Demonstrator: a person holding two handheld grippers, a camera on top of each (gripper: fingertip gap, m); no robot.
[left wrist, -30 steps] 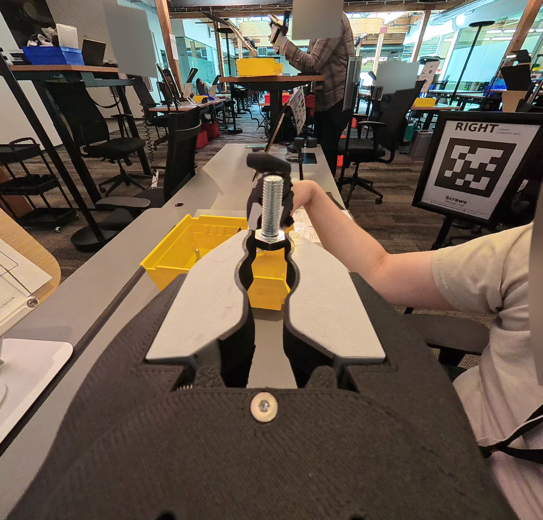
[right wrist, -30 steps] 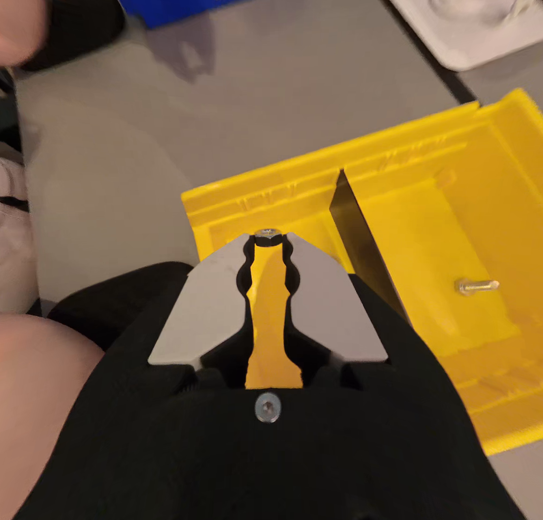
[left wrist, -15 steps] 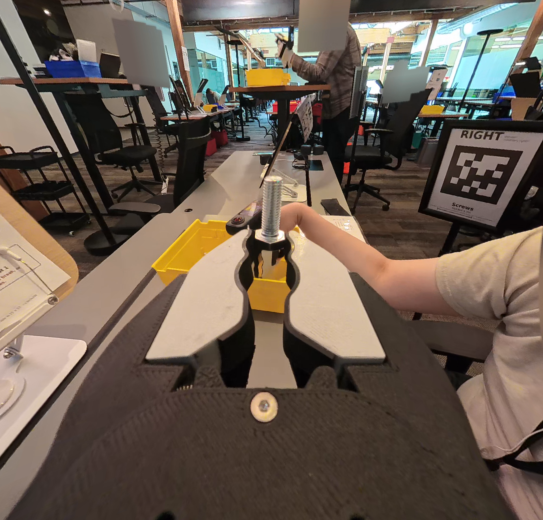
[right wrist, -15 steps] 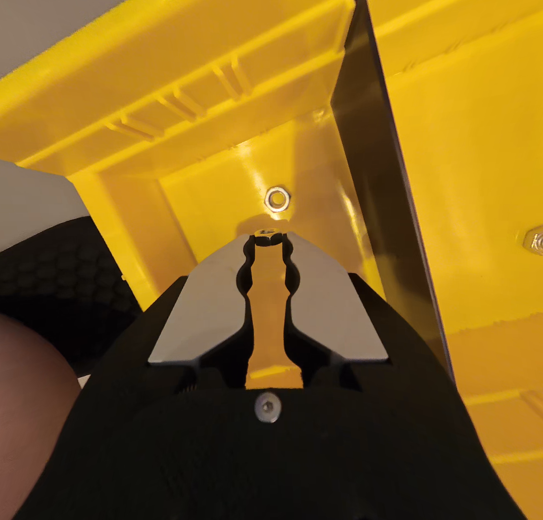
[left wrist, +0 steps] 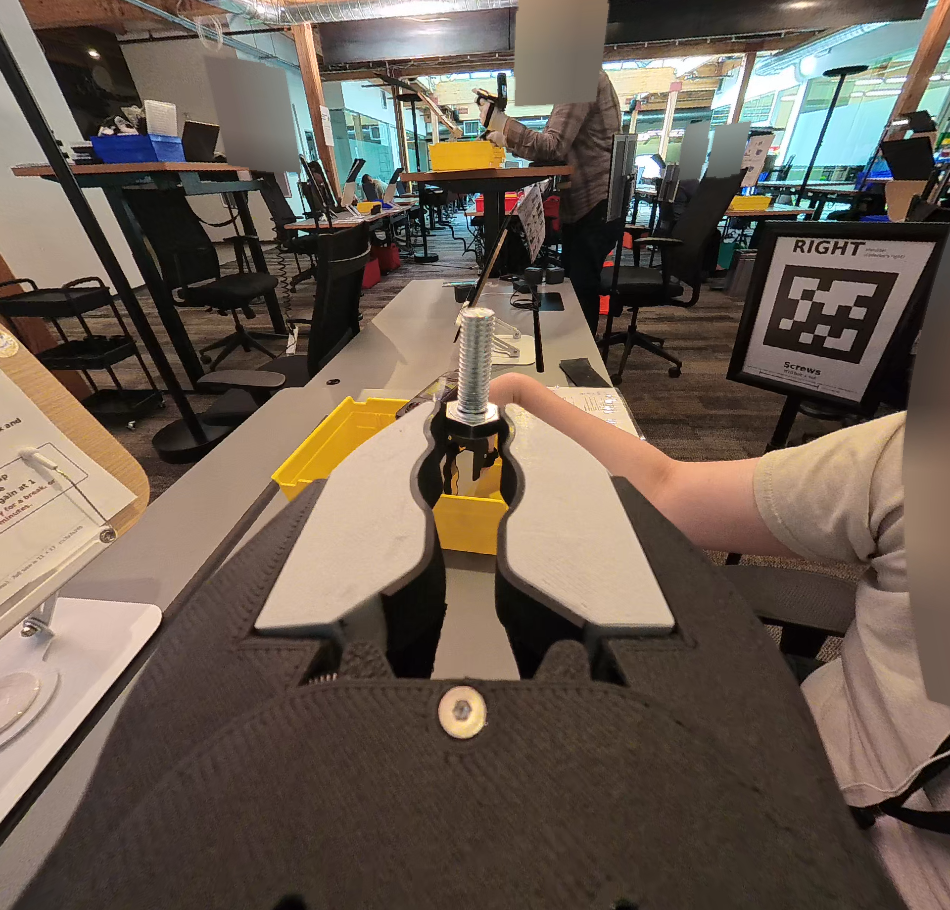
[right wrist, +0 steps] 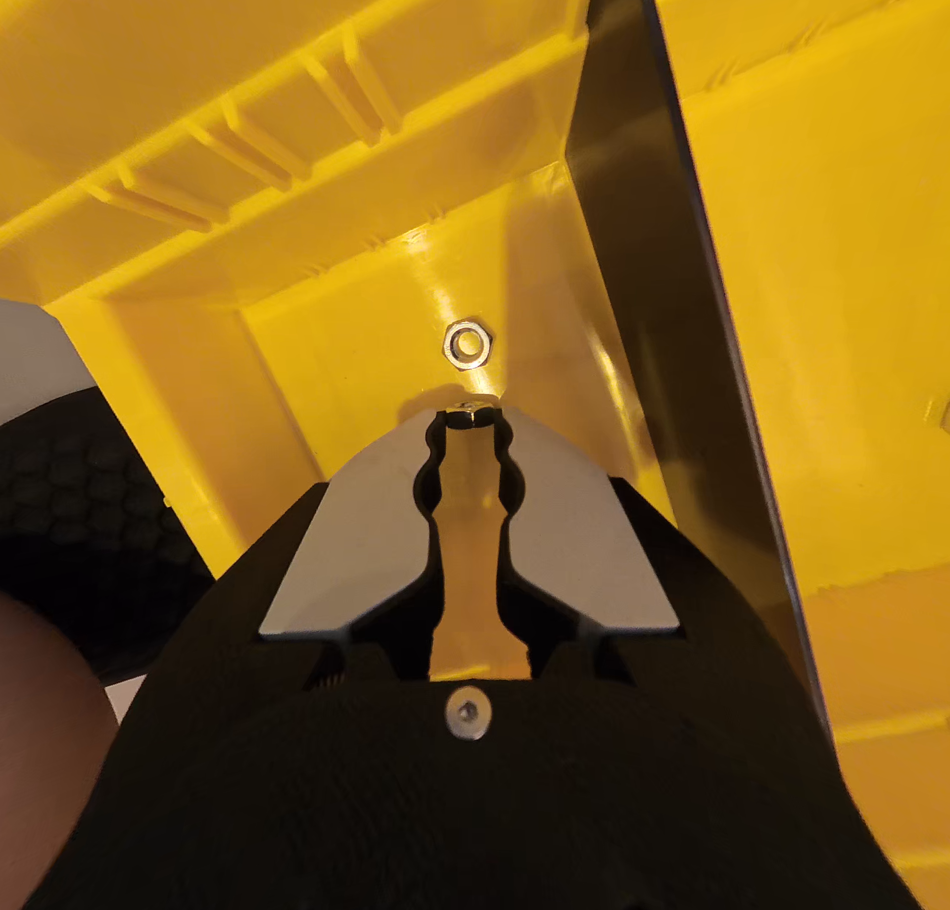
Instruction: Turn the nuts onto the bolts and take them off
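The right gripper (right wrist: 469, 415) is low inside the yellow bin (right wrist: 257, 114), and its fingertips are clenched on a small hex nut (right wrist: 465, 415), which is held at the very tip. A second hex nut (right wrist: 468, 344) lies flat on the bin floor just beyond the held one, apart from it. The dark divider plate (right wrist: 668, 320) stands to the right of the held nut, so this compartment seems to be the place for nuts; I judge that the nut is being put down here or was just picked up, I cannot tell which.

The left gripper (left wrist: 470, 422) is closed on the head of a steel hex bolt (left wrist: 474, 361). The bolt stands upright with its bare thread pointing up, probably so that a nut can be turned on from above. The yellow bin (left wrist: 334, 443) lies on the grey table (left wrist: 216, 474) just behind the bolt.
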